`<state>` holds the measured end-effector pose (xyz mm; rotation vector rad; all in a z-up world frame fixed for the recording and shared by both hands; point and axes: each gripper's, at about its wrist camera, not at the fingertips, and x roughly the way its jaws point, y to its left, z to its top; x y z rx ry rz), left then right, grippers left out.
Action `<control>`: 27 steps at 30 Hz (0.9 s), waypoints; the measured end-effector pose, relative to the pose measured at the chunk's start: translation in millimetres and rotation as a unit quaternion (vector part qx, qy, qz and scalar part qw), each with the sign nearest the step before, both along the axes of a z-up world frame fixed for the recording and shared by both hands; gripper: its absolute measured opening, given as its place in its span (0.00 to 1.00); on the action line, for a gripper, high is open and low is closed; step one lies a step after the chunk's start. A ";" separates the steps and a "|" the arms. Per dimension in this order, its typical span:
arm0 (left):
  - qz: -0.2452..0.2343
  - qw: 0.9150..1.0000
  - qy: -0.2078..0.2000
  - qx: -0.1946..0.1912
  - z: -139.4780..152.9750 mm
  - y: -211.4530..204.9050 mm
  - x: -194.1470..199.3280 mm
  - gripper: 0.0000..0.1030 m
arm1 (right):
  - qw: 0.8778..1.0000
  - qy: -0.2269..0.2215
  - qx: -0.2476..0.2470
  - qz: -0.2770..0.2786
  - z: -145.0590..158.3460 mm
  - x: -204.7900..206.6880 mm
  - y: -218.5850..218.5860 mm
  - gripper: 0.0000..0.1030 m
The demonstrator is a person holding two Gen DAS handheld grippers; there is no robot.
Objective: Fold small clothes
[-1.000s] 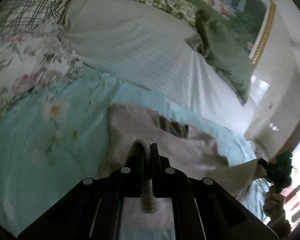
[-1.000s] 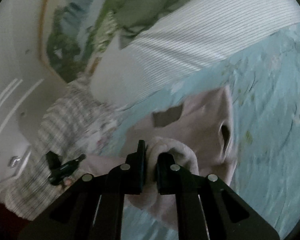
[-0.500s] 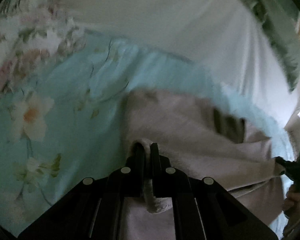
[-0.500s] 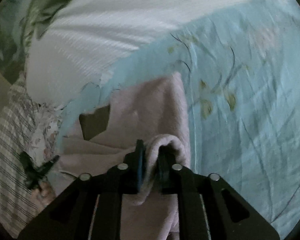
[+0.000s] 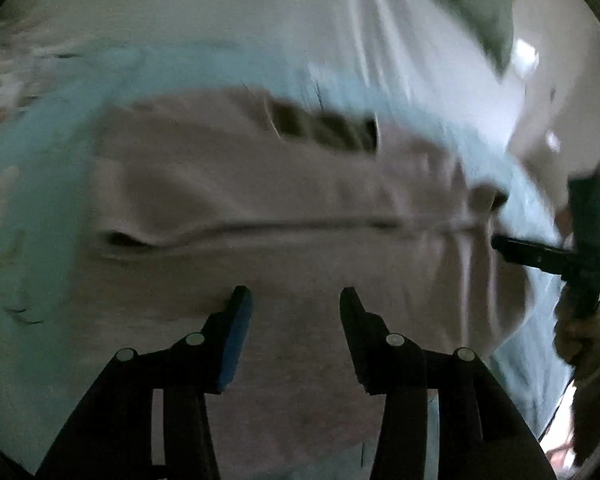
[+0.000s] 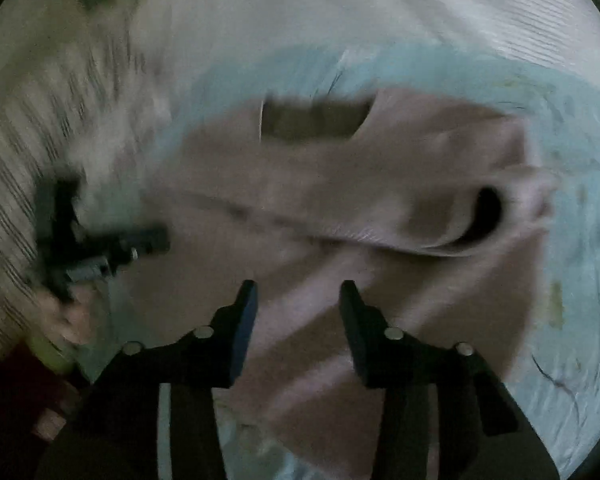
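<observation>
A small pinkish-beige garment (image 5: 292,184) lies folded over itself on the pale blue floral bedspread (image 5: 32,184), a dark neck opening at its far edge. My left gripper (image 5: 294,300) hovers just above the near layer, its jaws opening with only cloth beneath and nothing pinched. In the right wrist view the same garment (image 6: 340,184) shows a sleeve opening at the right, and my right gripper (image 6: 298,292) is over its near fold, jaws also opening, pads off the fabric. Each view shows the other gripper at the garment's side edge. Both pictures are motion-blurred.
A white striped duvet (image 5: 260,12) lies beyond the garment, with a green cloth (image 5: 480,8) at the far right. A plaid and floral pillow (image 6: 28,128) sits at the left of the right wrist view. A hand (image 5: 580,332) holds the other gripper's handle.
Both grippers were shut on folds of the garment and carried it forward and down onto the bed. Now both have let go, and the garment lies folded.
</observation>
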<state>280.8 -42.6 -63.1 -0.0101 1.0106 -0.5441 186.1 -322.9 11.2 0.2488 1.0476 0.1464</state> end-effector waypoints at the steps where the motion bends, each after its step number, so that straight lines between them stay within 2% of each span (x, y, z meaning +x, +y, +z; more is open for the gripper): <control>1: -0.003 1.000 0.011 0.026 -9.2 -8.3 6.4 0.44 | 0.999 0.021 -0.036 0.003 -9.0 11.3 6.1 0.39; 2: -0.005 0.999 0.018 0.042 -16.0 -12.0 14.4 0.42 | 0.998 0.027 -0.050 0.001 -13.7 17.6 6.2 0.36; 3: -0.009 0.999 0.018 0.041 -17.2 -12.1 18.6 0.40 | 0.998 0.032 -0.055 -0.003 -16.5 27.1 1.6 0.36; 5: -0.011 0.999 -0.003 0.045 -6.9 -10.9 34.7 0.39 | 0.996 0.035 -0.074 -0.036 -18.6 45.6 -18.7 0.36; 7: 0.014 0.996 -0.016 0.084 -0.8 -9.3 60.9 0.39 | 0.993 0.025 -0.091 -0.073 -16.9 58.1 -40.1 0.33; 8: 0.024 0.995 -0.020 0.093 -0.1 -8.2 71.5 0.39 | 0.990 0.010 -0.091 -0.109 -13.8 64.9 -58.5 0.33; 10: 0.074 0.991 -0.035 0.103 3.6 2.3 104.3 0.38 | 0.982 -0.013 -0.078 -0.172 -8.5 69.5 -84.0 0.33; 12: 0.130 0.987 -0.035 0.085 8.8 18.7 134.4 0.37 | 0.968 -0.049 -0.057 -0.240 -0.8 64.0 -110.6 0.33; 14: 0.169 0.983 -0.031 0.058 13.0 33.1 147.0 0.37 | 0.957 -0.072 -0.030 -0.279 5.0 53.5 -123.0 0.35; 15: 0.187 0.982 -0.026 0.030 16.4 42.4 148.4 0.37 | 0.955 -0.078 -0.018 -0.286 7.9 45.8 -124.5 0.35; 17: 0.195 0.981 -0.018 0.002 20.5 49.4 139.0 0.39 | 0.956 -0.090 0.003 -0.277 14.9 27.0 -115.2 0.35; 19: 0.188 0.981 -0.035 -0.004 26.3 48.4 107.3 0.48 | 0.960 -0.100 0.017 -0.262 20.4 8.5 -102.6 0.36; 21: 0.183 0.982 -0.041 -0.008 29.6 44.1 83.6 0.50 | 0.963 -0.107 0.034 -0.245 22.2 -13.1 -81.6 0.36; 24: 0.168 0.984 -0.034 -0.049 32.5 48.7 29.6 0.51 | 0.966 -0.107 0.060 -0.226 21.1 -39.6 -48.6 0.39; 27: 0.167 0.982 -0.021 -0.086 29.2 48.3 -19.2 0.53 | 0.967 -0.101 0.085 -0.216 15.3 -62.2 -24.1 0.40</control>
